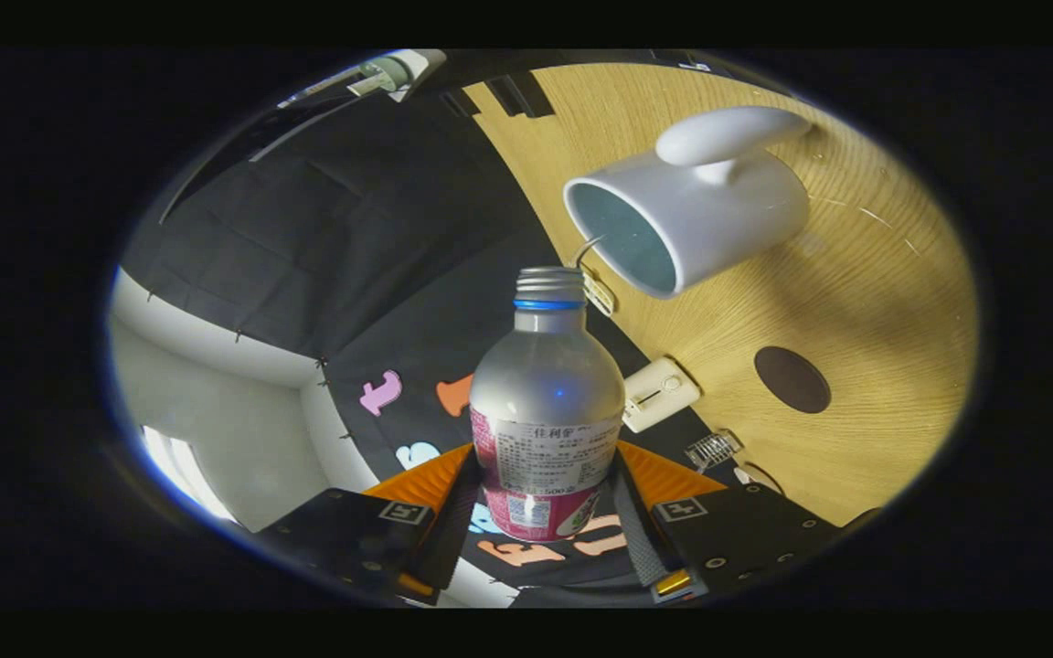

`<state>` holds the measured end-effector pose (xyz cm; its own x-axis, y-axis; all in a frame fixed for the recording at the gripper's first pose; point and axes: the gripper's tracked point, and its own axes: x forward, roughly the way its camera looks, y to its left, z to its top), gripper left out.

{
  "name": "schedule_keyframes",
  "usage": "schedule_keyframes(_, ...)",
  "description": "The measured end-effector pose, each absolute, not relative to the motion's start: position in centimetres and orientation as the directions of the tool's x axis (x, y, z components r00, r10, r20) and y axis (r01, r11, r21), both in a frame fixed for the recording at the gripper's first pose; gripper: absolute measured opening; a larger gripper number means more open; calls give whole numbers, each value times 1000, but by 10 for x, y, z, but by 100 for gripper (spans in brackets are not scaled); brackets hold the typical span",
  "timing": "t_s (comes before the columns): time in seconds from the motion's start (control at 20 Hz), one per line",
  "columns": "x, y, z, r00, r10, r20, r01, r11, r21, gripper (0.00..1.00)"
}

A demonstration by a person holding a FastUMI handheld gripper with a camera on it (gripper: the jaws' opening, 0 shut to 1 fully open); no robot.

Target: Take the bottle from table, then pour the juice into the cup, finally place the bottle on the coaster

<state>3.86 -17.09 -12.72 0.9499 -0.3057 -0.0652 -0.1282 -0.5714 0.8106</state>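
Note:
A silver bottle (545, 402) with a pink label and a grey screw cap sits between my two fingers, and my gripper (543, 498) is shut on its lower body. The whole view is rolled sideways, so the bottle is tilted with its capped neck pointing toward the white cup (700, 206). The cup stands on the wooden table (865, 302), its blue-grey inside facing the bottle's cap and a short gap away. A round dark brown coaster (792, 379) lies on the table beyond the cup's side, apart from the bottle.
A small white box (659, 393) and a small clear clip-like object (714, 448) sit at the table's edge near the bottle. Black cloth wall hangs behind the bottle, with a white wall past it.

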Motion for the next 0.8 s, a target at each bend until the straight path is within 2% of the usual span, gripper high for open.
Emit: schedule_keyframes(0.8,45,-169,-117,938,-339,-74,-168,-629,759,74)
